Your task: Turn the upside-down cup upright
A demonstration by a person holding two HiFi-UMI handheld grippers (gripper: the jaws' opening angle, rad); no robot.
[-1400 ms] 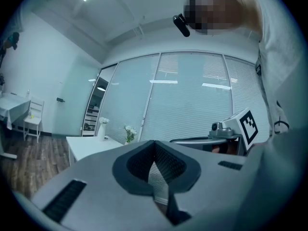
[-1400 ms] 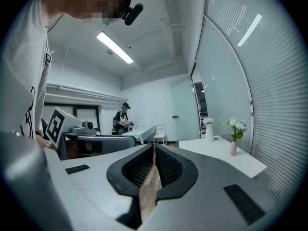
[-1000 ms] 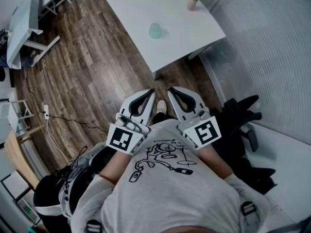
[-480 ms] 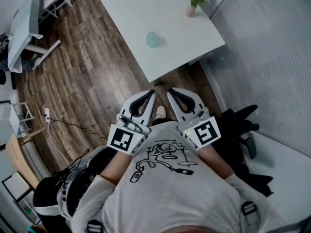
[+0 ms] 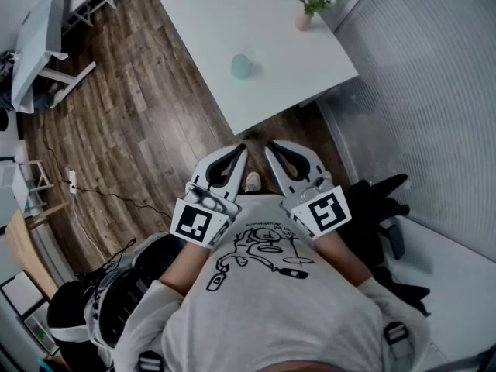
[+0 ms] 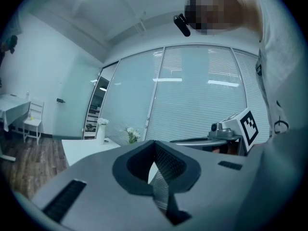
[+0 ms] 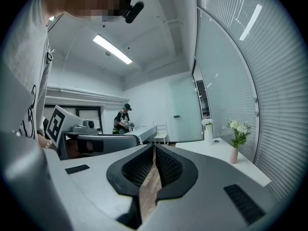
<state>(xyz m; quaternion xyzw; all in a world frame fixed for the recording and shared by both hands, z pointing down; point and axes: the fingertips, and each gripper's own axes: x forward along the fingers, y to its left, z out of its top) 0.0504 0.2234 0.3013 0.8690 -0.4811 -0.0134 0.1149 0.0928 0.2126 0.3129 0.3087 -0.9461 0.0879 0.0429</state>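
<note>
A pale green cup (image 5: 241,66) stands upside down on the white table (image 5: 287,76), seen in the head view ahead of me. My left gripper (image 5: 242,147) and right gripper (image 5: 268,144) are held side by side close to my chest, over the wooden floor and short of the table's near corner. Both are shut with nothing between their jaws. In the left gripper view the left gripper (image 6: 154,146) points level toward the table (image 6: 82,148). The right gripper (image 7: 154,148) also shows closed jaws in its own view. The cup is hidden in both gripper views.
A pink vase of white flowers (image 5: 308,12) stands at the table's far right; it appears as the vase (image 7: 234,154) in the right gripper view. A glass wall with blinds (image 5: 434,91) runs along the right. A black chair (image 5: 380,200) is at my right. A person (image 7: 122,119) stands far off.
The table and cup have come slightly nearer and shifted left in the head view as I stepped forward. Both grippers stayed shut and kept their pose against my body.
</note>
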